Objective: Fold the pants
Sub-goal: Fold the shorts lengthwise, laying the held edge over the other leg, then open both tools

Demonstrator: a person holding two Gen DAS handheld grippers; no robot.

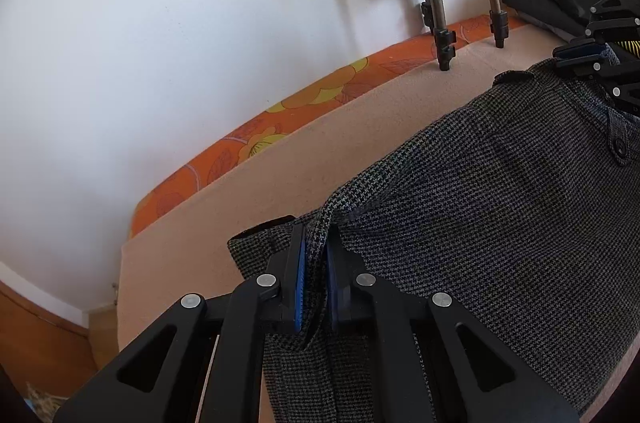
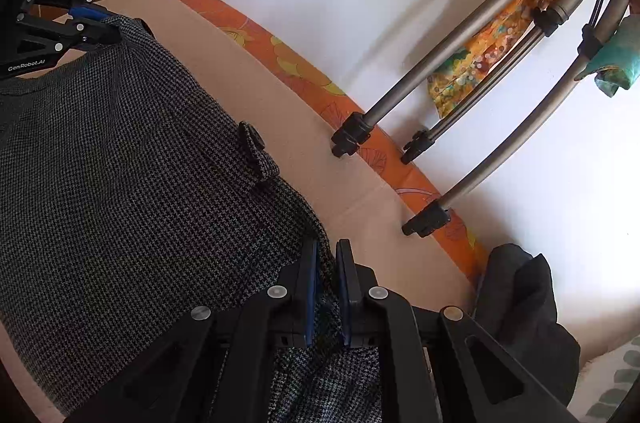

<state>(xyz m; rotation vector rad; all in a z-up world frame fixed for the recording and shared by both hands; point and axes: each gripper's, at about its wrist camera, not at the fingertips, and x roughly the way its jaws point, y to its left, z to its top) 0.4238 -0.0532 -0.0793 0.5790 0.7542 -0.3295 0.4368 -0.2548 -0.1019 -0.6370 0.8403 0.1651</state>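
White wall [image 1: 160,43] backs our beige surface [image 1: 320,151]; tripod legs [image 2: 400,95] stand upper right. Our left gripper [image 1: 315,263] and right gripper [image 2: 326,283] each pinch the pants [image 2: 120,163] lying centre frame.

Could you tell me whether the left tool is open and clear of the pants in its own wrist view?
No, the left tool is shut on a raised fold of the pants.
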